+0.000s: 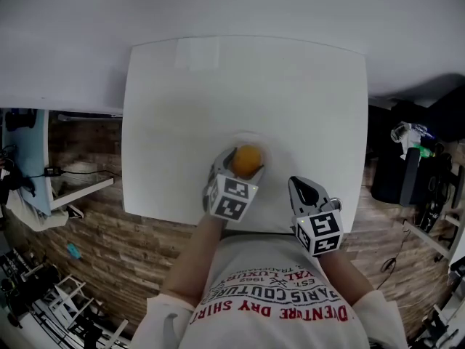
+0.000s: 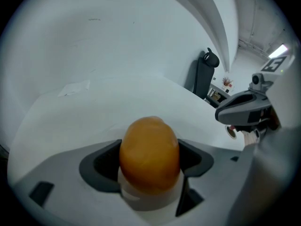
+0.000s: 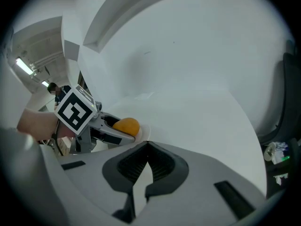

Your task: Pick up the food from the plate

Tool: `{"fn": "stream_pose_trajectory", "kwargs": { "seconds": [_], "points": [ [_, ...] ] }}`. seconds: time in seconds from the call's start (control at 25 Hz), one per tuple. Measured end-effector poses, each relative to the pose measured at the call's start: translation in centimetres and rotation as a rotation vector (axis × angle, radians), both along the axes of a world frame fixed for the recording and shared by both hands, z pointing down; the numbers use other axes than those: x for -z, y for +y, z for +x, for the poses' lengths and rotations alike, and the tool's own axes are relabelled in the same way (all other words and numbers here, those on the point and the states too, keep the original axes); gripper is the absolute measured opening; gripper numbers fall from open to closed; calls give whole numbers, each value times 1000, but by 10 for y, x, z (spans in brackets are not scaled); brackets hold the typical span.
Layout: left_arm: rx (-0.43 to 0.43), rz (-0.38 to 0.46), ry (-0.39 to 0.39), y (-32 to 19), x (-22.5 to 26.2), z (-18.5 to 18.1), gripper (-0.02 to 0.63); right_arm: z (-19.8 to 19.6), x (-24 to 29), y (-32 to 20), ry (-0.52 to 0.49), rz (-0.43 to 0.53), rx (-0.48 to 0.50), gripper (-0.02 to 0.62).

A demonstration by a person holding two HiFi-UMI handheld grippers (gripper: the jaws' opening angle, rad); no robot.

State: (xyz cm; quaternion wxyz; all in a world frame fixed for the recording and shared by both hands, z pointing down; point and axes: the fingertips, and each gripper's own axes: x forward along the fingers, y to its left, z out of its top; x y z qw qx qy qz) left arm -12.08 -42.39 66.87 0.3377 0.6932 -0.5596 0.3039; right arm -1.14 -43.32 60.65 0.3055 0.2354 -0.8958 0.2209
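Note:
A round orange piece of food (image 1: 247,160) (image 2: 149,154) (image 3: 126,126) rests on a small white plate (image 1: 262,147) (image 2: 141,199) near the front of the white table (image 1: 182,122). My left gripper (image 1: 242,169) (image 2: 149,163) reaches in from the near side. Its two dark pads lie against the food's left and right sides with no gap showing. The food's underside still meets the plate. My right gripper (image 1: 301,189) (image 3: 143,166) hovers to the right of the plate near the table's front edge, shut and empty.
The table's front edge runs just under both grippers, with a brick-pattern floor (image 1: 109,238) below. A pale shelf (image 1: 43,195) stands at the left and dark clutter (image 1: 410,166) at the right. A white wall (image 2: 117,41) rises behind the table.

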Motion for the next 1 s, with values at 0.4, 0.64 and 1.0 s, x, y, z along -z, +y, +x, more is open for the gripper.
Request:
{"fn": "stream_pose_trajectory", "kwargs": {
  "seconds": [0.4, 0.64, 1.0],
  "points": [
    [-1, 86, 1, -12, 43, 5, 357, -5, 14, -4, -18, 42, 5, 9],
    [-18, 267, 24, -20, 121, 9, 357, -8, 47, -12, -61, 108, -30, 9],
    [76, 545, 50, -6, 227, -7, 357, -14, 123, -16, -181, 281, -78, 9]
  ]
}}
